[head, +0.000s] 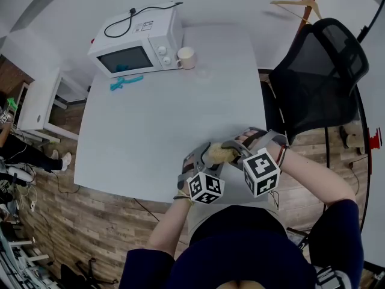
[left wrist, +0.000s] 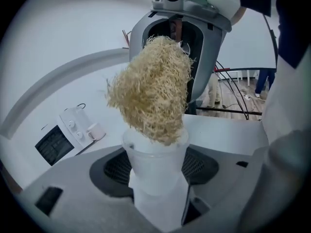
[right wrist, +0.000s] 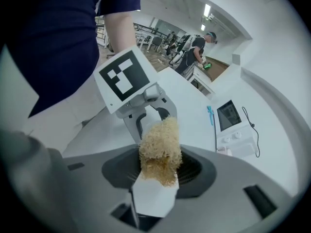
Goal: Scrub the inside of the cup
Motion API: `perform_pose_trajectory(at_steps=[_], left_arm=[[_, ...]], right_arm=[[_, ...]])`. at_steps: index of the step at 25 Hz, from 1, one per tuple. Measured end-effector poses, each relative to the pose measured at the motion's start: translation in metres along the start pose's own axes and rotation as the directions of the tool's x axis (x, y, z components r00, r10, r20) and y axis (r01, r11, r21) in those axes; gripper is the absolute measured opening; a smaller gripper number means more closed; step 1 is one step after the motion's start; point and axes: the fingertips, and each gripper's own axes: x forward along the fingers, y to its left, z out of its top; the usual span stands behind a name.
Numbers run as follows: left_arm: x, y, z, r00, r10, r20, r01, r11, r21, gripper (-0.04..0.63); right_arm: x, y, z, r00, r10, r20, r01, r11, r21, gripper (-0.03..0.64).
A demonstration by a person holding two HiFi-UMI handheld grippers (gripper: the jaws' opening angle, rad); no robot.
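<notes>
Translucent plastic cup [left wrist: 154, 152], clamped by its wall in the left gripper [left wrist: 156, 174], mouth facing away from the jaws. The pads press on both sides of the cup below the rim.

Straw-coloured loofah scrubber [left wrist: 153, 93] at the cup's mouth, lower end just inside the rim, bulk above it. The right gripper [right wrist: 158, 171] is closed on the scrubber's far end, directly over the cup.

Handling, as judged:
- cup looks light and thin-walled, likely to flex or ovalise under a hard squeeze; the smooth wall may slip or twist under scrubbing, so the mid-wall hold seems right, firm but not crushing
- scrubber looks light, springy and coarse; should compress to enter the cup, best held at its top so the free end reaches the bottom

Beyond the cup: pale table [head: 156, 125] below it. Well past the cup, at the far edge, a cream mug [head: 186, 57] just beside a white microwave [head: 135, 41], with a blue tool [head: 125, 82] in front. Black mesh chair [head: 322, 71] off to the cup's right
</notes>
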Motion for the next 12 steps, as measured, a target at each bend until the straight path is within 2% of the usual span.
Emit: perform_pose_trajectory(at_steps=[4,6,8,12], left_arm=[[0.010,-0.001,-0.013,1.000,-0.010,-0.001,0.010,0.996,-0.084,0.284],[0.015,0.000,-0.020,1.000,-0.014,0.003,0.015,0.989,-0.145,0.284],[0.020,0.001,-0.028,1.000,-0.016,0.007,0.018,0.978,-0.210,0.285],[0.030,0.005,-0.043,1.000,-0.020,0.012,0.023,0.949,-0.313,0.285]], right_arm=[[0.003,-0.002,-0.004,1.000,0.000,0.028,-0.002,0.996,0.084,0.179],[0.003,-0.005,-0.004,0.998,-0.020,0.056,0.011,0.986,0.164,0.179],[0.002,-0.012,-0.007,0.994,-0.062,0.085,0.037,0.961,0.273,0.179],[0.002,-0.023,-0.018,0.983,-0.154,0.100,0.089,0.877,0.473,0.179]])
